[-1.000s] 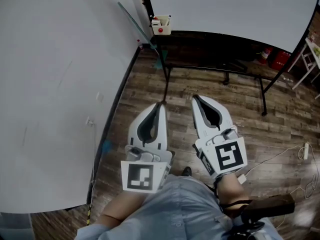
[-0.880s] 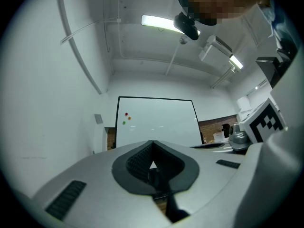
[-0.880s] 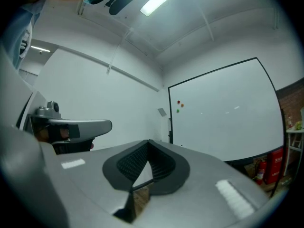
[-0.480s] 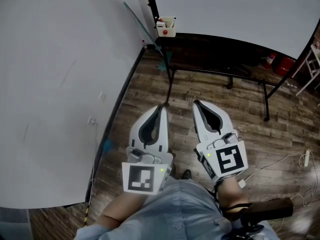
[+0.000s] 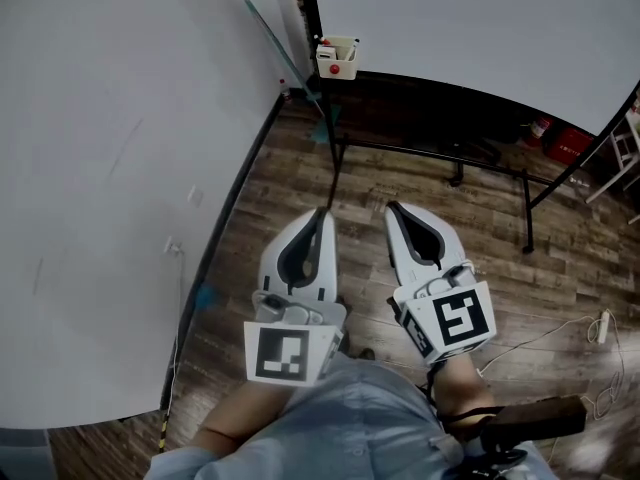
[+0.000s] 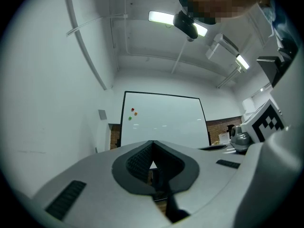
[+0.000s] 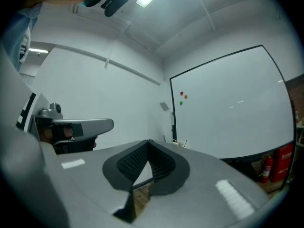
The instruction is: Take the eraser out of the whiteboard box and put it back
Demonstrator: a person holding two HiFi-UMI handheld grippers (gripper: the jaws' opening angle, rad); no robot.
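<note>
Carry left gripper (image 5: 322, 211) and right gripper (image 5: 391, 207) level, both clenched on nothing. Head for the whiteboard box (image 5: 337, 55), far ahead at the lower left corner of the whiteboard (image 5: 480, 18) (eraser presumably inside, too small to see). Unclench one only on arrival.

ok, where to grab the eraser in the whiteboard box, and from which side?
Likely from above: the box hangs at the whiteboard's lower left corner, open at the top and walled elsewhere, so pinch whatever part of the eraser shows above the rim. The eraser itself is too small to make out.
</note>
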